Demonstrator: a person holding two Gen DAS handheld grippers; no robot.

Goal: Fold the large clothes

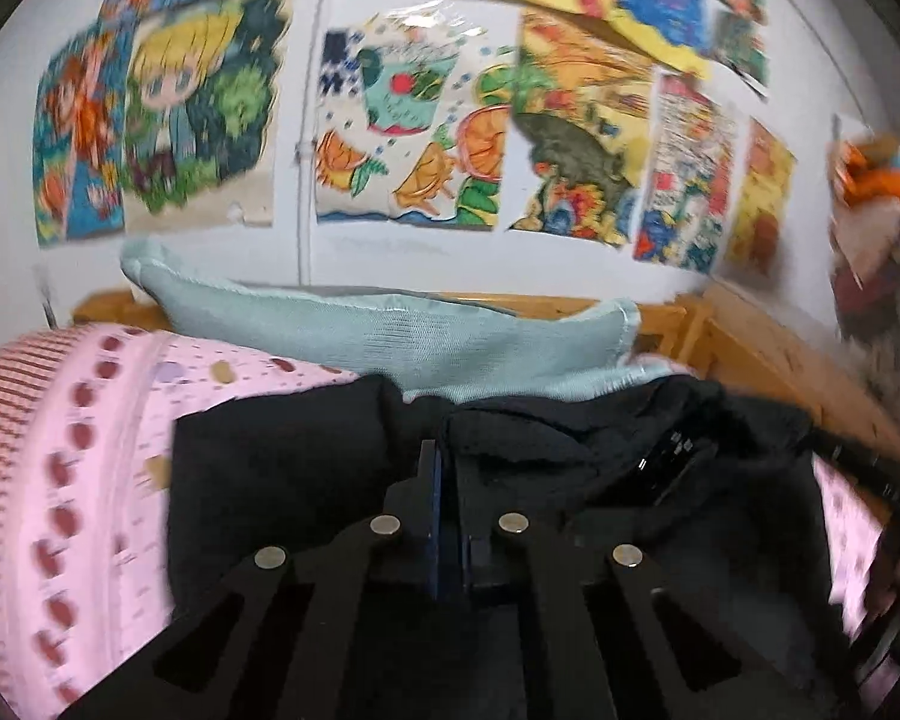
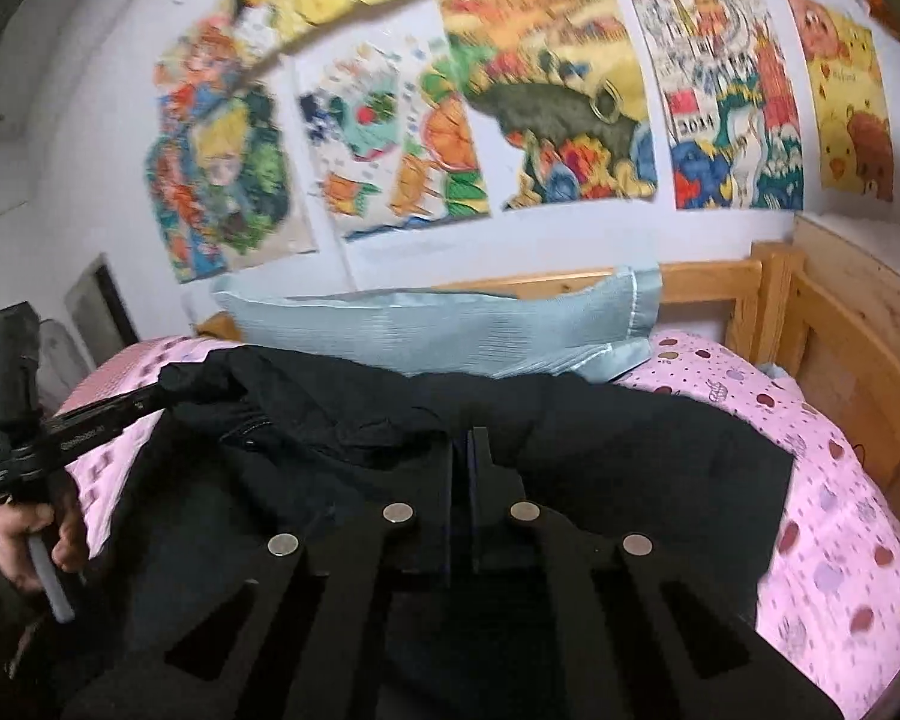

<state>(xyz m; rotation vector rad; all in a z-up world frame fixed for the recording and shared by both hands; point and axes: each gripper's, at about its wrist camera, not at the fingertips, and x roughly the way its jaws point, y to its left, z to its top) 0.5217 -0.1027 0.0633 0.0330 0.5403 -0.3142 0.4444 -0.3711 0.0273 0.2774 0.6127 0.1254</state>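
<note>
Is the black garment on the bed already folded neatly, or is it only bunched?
Only bunched: the black garment lies rumpled on the pink sheet, edges uneven.

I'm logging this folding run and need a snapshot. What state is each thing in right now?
Left gripper: shut on the garment.
Right gripper: shut on the garment.
Garment: black, spread on the bed, rumpled, one edge lifted.
Pillow: pale blue, lying against the headboard, partly under the garment.
Sheet: pink, dotted, smooth.
Posters: stuck to the wall, some edges curling.
</note>
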